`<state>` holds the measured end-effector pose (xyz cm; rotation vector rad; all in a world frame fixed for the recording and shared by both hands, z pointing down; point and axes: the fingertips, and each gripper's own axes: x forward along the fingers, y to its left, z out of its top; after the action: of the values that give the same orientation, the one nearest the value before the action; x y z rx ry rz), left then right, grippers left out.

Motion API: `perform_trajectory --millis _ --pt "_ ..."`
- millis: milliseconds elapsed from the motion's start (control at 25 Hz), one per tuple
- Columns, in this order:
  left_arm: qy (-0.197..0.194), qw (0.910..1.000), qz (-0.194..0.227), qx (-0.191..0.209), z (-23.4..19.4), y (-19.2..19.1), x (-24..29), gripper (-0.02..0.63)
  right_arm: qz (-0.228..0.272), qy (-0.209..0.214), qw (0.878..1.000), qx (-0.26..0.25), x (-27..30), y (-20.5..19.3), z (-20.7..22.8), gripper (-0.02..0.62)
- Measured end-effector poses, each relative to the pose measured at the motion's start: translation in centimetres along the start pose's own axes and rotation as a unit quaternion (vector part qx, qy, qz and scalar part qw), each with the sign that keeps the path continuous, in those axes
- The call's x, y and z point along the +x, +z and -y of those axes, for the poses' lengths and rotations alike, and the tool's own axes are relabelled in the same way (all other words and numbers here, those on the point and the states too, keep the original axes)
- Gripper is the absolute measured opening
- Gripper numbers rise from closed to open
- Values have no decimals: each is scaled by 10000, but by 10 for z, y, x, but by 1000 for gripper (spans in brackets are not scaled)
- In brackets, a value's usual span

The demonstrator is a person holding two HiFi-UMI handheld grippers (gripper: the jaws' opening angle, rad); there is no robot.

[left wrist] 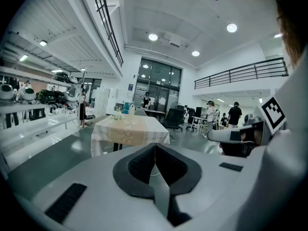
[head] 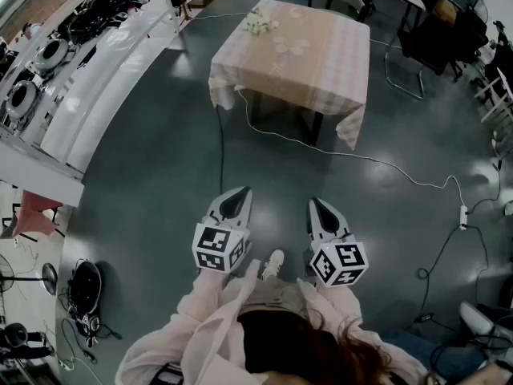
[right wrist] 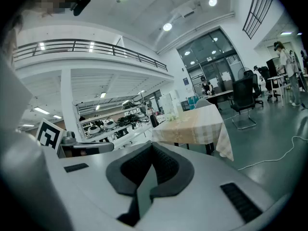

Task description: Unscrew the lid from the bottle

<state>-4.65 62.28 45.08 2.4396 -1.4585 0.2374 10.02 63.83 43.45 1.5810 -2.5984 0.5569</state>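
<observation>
Both pairs are held low and level in front of the person. The left tongs [head: 239, 192] are pressed shut with nothing between them, and their own view [left wrist: 155, 146] shows the dark pads meeting along one seam. The right tongs [head: 319, 204] are just the same, closed and empty [right wrist: 153, 147]. They sit side by side, apart from each other, each with its marker cube [head: 218, 247] nearest the person's pale sleeves.

Under the tongs there's only dark, glossy floor [head: 152, 175], and a shoe [head: 273, 263] pokes out between the two cubes. Well ahead of both tips stands the counter [head: 321, 62] under a pale checked cloth. A small pale cluster [head: 258, 24] sits on its far corner, on the left tongs' side. The bottle I can't pick out; everything on that cloth is too small to tell. A white cable [head: 361, 160] snakes across the floor between tongs and counter, out to a power strip [head: 463, 215] beyond the right tongs.

Out past the left tongs run long white shelves [head: 48, 54] loaded with round gear. Only the head view shows that cable. The left gripper view adds a glass entrance [left wrist: 159, 85], people [left wrist: 235, 114] standing far off and a railed balcony [left wrist: 240, 71]. The right gripper view catches the counter [right wrist: 192, 126] and the same railing [right wrist: 91, 46] overhead.
</observation>
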Motion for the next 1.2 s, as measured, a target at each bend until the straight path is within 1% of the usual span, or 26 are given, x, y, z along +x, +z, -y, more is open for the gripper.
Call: perform_trajectory --millis 200,400,640,760,840,1000,1200 --pt "-12 10000 -64 31 4 -13 -34 27 119 -96 9999 25 -24 -7 -25 12" --pt "-84 9999 -111 51 5 -20 -61 26 78 -189 9998 73 -34 -15 -47 12" --pt "-109 9999 -51 104 1 -28 -85 27 121 -228 9997 34 -40 -25 -72 12" --pt "-61 10000 -59 42 -4 -31 -92 26 58 -230 9997 -16 -42 -28 -80 12" --pt "-31 10000 -59 1 -9 -30 -93 26 27 -286 9996 -45 -40 -28 -81 12" --pt "11 10000 -81 -13 -17 -33 -85 26 126 -447 9989 -19 -31 -25 -72 12" --pt "88 10000 -32 24 -29 -20 -53 26 131 -470 9988 6 -3 -11 -48 12"
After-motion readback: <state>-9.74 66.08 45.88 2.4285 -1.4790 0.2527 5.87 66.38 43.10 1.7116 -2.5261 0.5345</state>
